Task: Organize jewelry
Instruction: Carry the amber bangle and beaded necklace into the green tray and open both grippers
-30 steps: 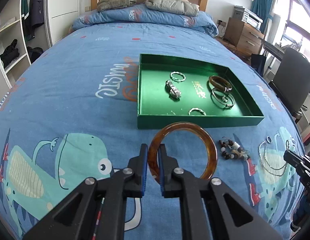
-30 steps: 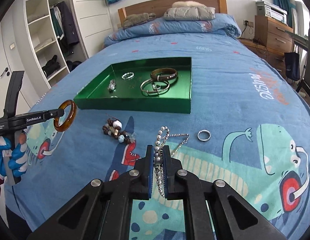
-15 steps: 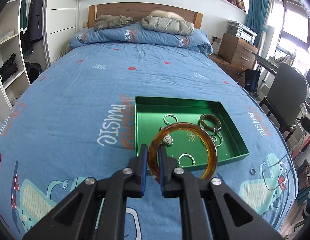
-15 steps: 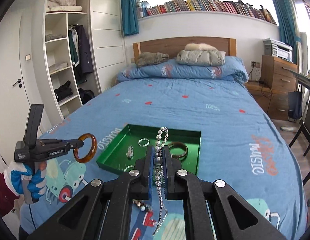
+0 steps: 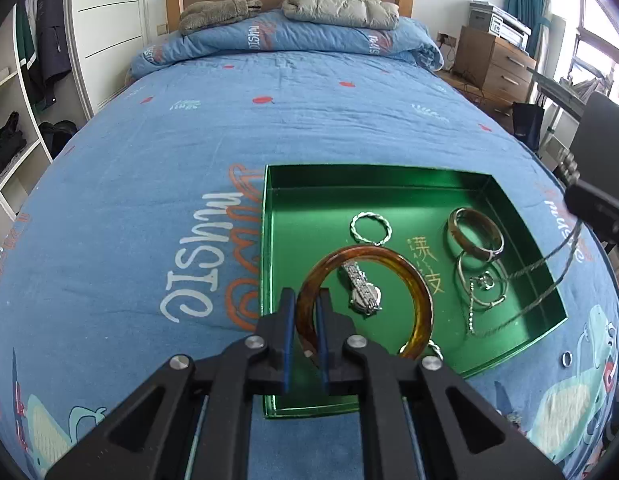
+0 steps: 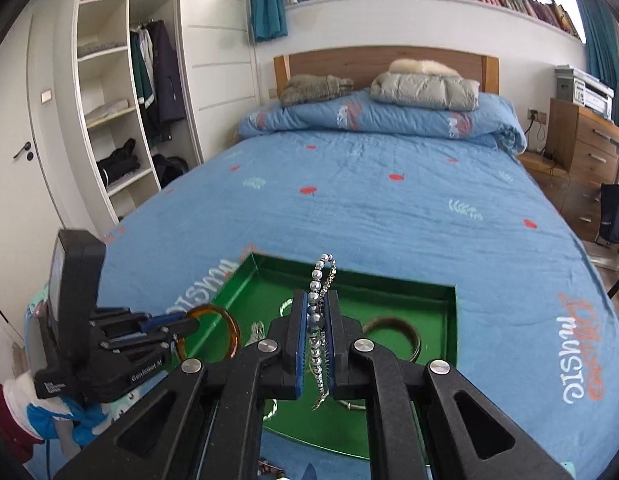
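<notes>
My left gripper [image 5: 306,304] is shut on an amber bangle [image 5: 413,280] and holds it over the near left part of the green tray [image 5: 269,216]. My right gripper [image 6: 316,308] is shut on a beaded silver necklace [image 6: 318,280] and holds it above the tray [image 6: 449,320]; its chain [image 5: 545,264] hangs into the tray's right side. In the tray lie a watch [image 5: 363,290], a twisted silver ring [image 5: 370,227], a brown bangle [image 5: 475,234] and silver bangles [image 5: 483,286]. The left gripper with the amber bangle [image 6: 229,328] shows in the right wrist view.
The tray sits on a blue bedspread [image 5: 149,184]. A small ring [image 5: 566,358] and a bead bracelet [image 6: 269,470] lie on the bed near the tray's front edge. A wardrobe [image 6: 121,120] stands left, a wooden dresser [image 5: 493,64] and a chair [image 5: 601,128] right.
Both grippers have moved forward and down over the tray with their jewelry. The necklace's chain now hangs into the tray's right side.
</notes>
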The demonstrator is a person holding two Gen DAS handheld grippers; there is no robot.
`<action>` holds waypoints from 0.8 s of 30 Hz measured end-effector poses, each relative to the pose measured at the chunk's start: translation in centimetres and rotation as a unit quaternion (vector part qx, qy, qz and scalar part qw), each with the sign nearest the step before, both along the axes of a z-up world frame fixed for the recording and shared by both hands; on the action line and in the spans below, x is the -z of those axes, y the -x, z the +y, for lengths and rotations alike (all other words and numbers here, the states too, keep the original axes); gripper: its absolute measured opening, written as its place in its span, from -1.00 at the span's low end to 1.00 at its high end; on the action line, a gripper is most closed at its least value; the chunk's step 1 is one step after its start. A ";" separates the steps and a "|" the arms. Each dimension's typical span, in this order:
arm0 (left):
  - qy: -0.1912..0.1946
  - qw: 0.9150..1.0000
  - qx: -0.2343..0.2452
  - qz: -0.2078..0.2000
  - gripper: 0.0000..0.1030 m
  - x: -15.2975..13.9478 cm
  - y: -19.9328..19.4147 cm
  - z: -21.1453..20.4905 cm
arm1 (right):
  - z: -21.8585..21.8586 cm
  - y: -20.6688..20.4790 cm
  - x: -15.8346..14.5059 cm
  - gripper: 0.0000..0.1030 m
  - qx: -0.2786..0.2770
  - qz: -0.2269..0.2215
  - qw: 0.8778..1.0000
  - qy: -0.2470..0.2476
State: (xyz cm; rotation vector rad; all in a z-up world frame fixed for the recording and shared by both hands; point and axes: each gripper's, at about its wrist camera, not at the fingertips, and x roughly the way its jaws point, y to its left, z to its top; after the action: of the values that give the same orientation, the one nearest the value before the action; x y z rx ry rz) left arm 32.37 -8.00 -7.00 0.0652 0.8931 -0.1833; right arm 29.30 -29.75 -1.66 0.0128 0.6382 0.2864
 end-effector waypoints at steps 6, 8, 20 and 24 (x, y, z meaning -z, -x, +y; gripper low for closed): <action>-0.003 1.000 0.003 0.013 -0.82 2.3 -1.4 -0.4 | -0.3 -1.8 8.1 -0.85 -0.003 0.096 0.995 0.015; -0.003 1.000 -0.001 0.015 -0.82 2.6 -2.0 -0.5 | -0.7 -1.7 9.4 -0.85 -0.001 0.113 0.993 0.013; -0.004 0.999 -0.012 0.046 -0.79 4.2 -5.3 -1.0 | -1.3 -1.6 10.3 -0.66 0.002 0.128 0.992 0.016; 0.003 0.999 -0.008 0.044 -0.79 3.7 -5.0 -0.6 | -1.4 -1.6 9.8 -0.14 0.010 0.124 0.992 0.011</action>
State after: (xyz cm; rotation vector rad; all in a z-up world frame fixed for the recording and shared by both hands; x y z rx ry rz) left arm 37.36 -8.64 -10.67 0.0444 0.9807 -0.1739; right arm 30.86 -31.19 -11.44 0.0347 0.8867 0.2598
